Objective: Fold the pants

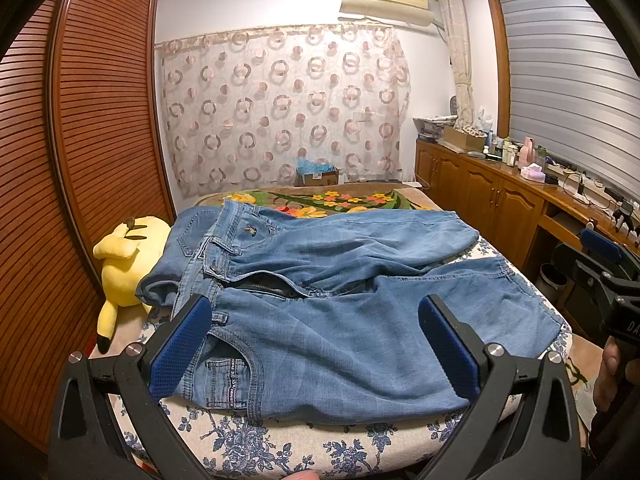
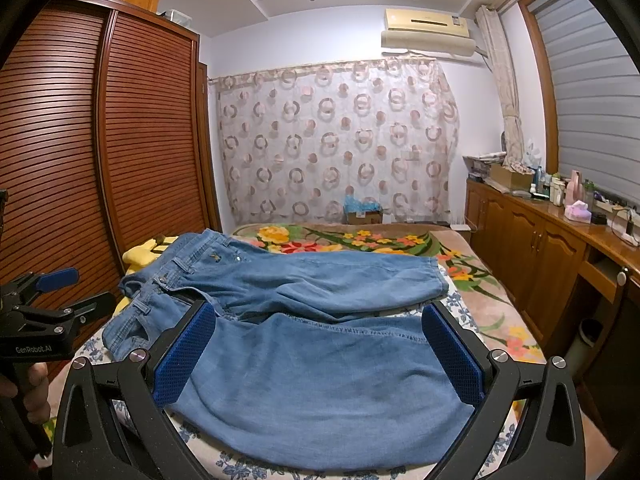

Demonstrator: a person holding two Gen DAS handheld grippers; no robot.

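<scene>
Light blue jeans [image 1: 320, 300] lie spread on the bed, waistband to the left, both legs running right. My left gripper [image 1: 316, 320] hovers open over the near hip and pocket, with nothing between its blue pads [image 1: 180, 352]. In the right wrist view the same jeans [image 2: 320, 380] fill the foreground. My right gripper [image 2: 318, 330] hangs open above the near leg, holding nothing. Each gripper shows at the edge of the other's view: the right gripper [image 1: 604, 268] on the right, the left gripper [image 2: 60, 292] on the left, each held by a hand.
The bed [image 1: 280, 444] has a blue floral sheet and a flowered blanket [image 1: 340, 200] at the far end. A yellow plush toy [image 1: 124, 264] lies left of the waistband beside the slatted wardrobe [image 1: 80, 160]. A wooden cabinet [image 1: 500, 196] with bottles runs along the right.
</scene>
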